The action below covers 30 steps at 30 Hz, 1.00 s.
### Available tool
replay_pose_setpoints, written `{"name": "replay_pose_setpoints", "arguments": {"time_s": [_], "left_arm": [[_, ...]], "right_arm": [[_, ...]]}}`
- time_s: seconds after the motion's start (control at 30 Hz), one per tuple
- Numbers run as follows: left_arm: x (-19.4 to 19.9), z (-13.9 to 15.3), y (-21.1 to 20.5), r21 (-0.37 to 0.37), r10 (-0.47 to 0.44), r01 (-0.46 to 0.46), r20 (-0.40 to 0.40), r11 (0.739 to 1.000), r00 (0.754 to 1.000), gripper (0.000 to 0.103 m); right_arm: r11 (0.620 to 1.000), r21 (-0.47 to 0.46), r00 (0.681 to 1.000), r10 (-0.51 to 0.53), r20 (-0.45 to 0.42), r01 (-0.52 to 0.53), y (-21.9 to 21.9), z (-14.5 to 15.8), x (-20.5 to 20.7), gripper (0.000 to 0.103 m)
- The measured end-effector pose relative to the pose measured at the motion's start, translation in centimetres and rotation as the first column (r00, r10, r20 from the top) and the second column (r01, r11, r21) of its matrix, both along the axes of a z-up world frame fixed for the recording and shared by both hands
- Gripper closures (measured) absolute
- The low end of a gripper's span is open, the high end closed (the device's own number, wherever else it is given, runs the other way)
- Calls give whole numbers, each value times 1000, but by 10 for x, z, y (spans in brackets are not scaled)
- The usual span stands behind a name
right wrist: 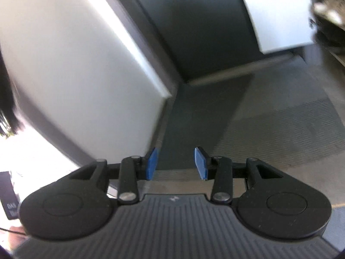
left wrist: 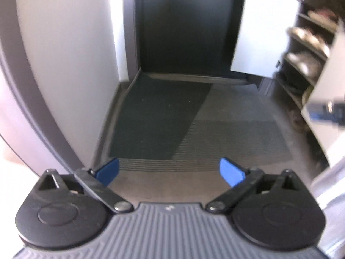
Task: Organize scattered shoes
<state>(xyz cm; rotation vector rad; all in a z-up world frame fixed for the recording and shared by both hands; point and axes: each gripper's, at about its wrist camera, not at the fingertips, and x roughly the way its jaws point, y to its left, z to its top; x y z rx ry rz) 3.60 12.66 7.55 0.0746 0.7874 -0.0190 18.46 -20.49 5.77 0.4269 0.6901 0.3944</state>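
Both grippers are empty: the left gripper (left wrist: 169, 171) gapes wide, the right gripper (right wrist: 176, 164) stands partly open over the dark ribbed doormat (left wrist: 226, 129). Pale, blurred shoes (left wrist: 306, 36) sit on the open rack's slatted shelves (left wrist: 301, 64), to the right. Reaching in could clip the white cabinet door (left wrist: 323, 116).

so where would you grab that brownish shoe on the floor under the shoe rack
It is blurred, so this is tentative: the brownish shoe lies on the grey ribbed mat beside the open shoe rack. Come from the mat side with the open left gripper and pinch its near upper edge, since the rack blocks the far side.
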Motion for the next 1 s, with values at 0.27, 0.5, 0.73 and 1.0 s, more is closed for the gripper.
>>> {"name": "replay_pose_setpoints", "arguments": {"time_s": [0.27,0.5,0.73,1.0], "left_arm": [[-104,15,29,-96,61,-62,-13,993,998,0],[-148,22,5,-111,36,-26,89,993,995,0],[-173,28,-13,-100,61,-46,151,994,987,0],[-138,21,-59,-20,49,-46,236,999,970,0]], "right_arm": [[996,38,993,-88,79,86,22,6,-118,60],[983,107,977,-161,139,147,34,10,-196,60],[987,-4,951,-151,271,158,49,24,-228,37],[984,-121,957,-93,275,131,43,12,-218,14]]}}
